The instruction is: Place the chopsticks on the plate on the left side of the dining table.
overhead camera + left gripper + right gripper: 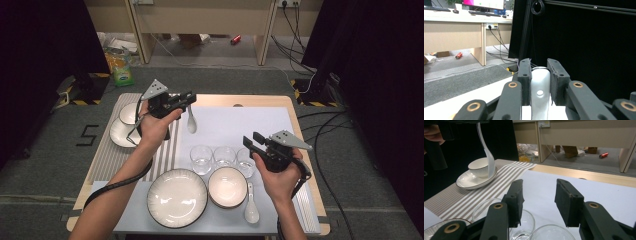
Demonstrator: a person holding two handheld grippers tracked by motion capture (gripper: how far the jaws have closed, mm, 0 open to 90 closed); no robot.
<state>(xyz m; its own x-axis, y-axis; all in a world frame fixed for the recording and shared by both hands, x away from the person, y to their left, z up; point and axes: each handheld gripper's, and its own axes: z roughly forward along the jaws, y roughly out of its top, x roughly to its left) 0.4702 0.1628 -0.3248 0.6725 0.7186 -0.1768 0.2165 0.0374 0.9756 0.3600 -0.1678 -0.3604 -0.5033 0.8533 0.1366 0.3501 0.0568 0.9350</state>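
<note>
My left gripper [188, 99] is raised over the far left of the table, shut on the handle of a white ceramic spoon [191, 121] whose bowl hangs down above the white mat. In the left gripper view the spoon handle [540, 88] sits pinched between the two pads [525, 75]. My right gripper [253, 139] hovers open just above three clear glasses [201, 159] set in a row, with nothing between its jaws. In the right gripper view, the right gripper [539, 192] looks over two glass rims [524, 220] toward the hanging spoon [488, 157].
A small white bowl on a saucer [119, 131] rests on the striped mat [107, 157] at the left. Near the front edge stand a large white bowl [177, 198], a smaller bowl [227, 187] and a second white spoon [251, 206]. A desk and cables lie beyond the table.
</note>
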